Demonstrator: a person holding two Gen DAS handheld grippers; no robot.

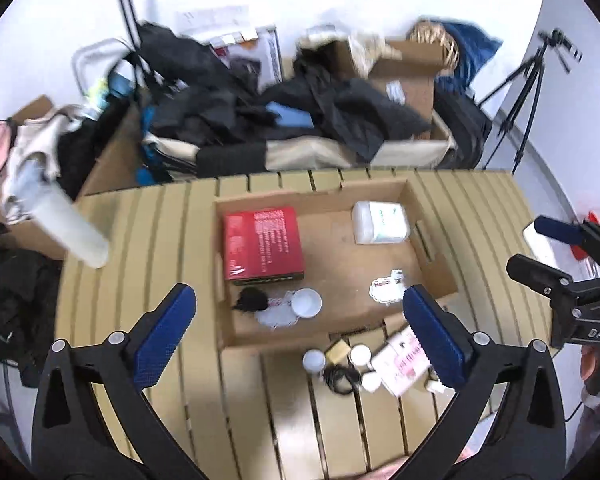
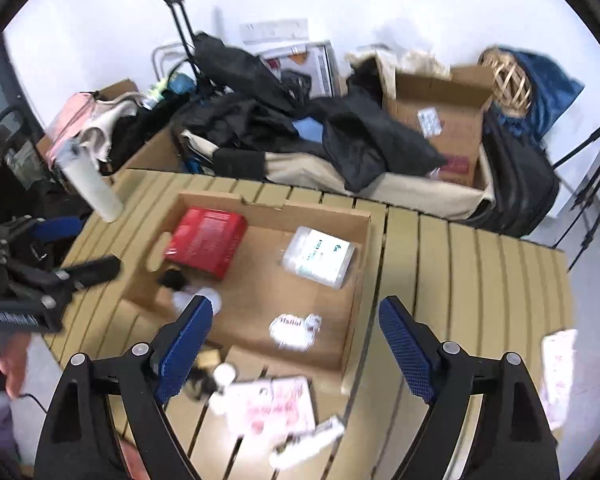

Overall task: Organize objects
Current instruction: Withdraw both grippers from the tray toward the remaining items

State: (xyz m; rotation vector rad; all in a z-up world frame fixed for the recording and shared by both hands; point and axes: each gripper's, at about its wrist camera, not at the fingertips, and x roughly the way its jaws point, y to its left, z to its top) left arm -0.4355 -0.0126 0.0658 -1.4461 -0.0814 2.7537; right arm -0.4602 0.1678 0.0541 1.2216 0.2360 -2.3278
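Slatted surface. Cardboard tray holds red box, clear plastic container, small white cup. Left gripper fingers apart, empty. Right gripper fingers apart, empty. Pink packet lies outside tray.

We see a tan slatted table with dark grooves, and on it a brown cardboard tray. At the tray's ten o'clock lies a red box with pale print; at its one o'clock, a white tub with a green-marked label. Both grippers are black with blue textured pads. At six o'clock, a pink-and-white packet.
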